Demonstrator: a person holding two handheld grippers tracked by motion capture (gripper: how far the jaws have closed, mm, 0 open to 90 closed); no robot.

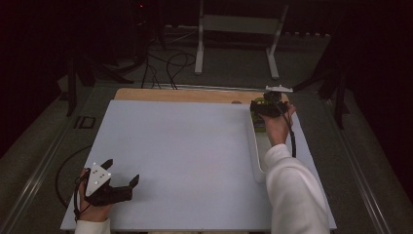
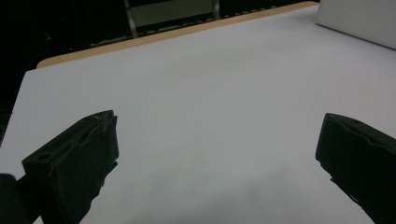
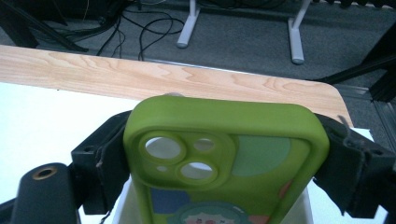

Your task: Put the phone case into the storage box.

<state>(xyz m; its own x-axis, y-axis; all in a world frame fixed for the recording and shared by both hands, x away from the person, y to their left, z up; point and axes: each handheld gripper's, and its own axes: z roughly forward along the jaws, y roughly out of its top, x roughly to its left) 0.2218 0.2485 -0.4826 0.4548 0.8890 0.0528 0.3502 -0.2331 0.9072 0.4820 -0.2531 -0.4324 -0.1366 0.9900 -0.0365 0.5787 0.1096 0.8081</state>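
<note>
A green phone case (image 3: 224, 158) with camera cut-outs and a cartoon print sits between the jaws of my right gripper (image 3: 224, 154), which is shut on its two long sides. In the high view that right gripper (image 1: 265, 108) is held over the far end of a long white tray (image 1: 256, 163) at the table's right, the green phone case (image 1: 259, 125) partly hidden under the hand. My left gripper (image 1: 120, 171) rests near the front left corner of the white mat (image 1: 185, 151), its jaws wide apart with nothing between them. The left gripper (image 2: 217, 140) faces bare mat.
A wooden table strip (image 1: 185, 94) runs along the far edge of the mat. Beyond it are a white stand's legs (image 1: 236, 44) and cables (image 1: 168, 66) on the floor. A corner of the white tray (image 2: 359, 21) shows in the left gripper view.
</note>
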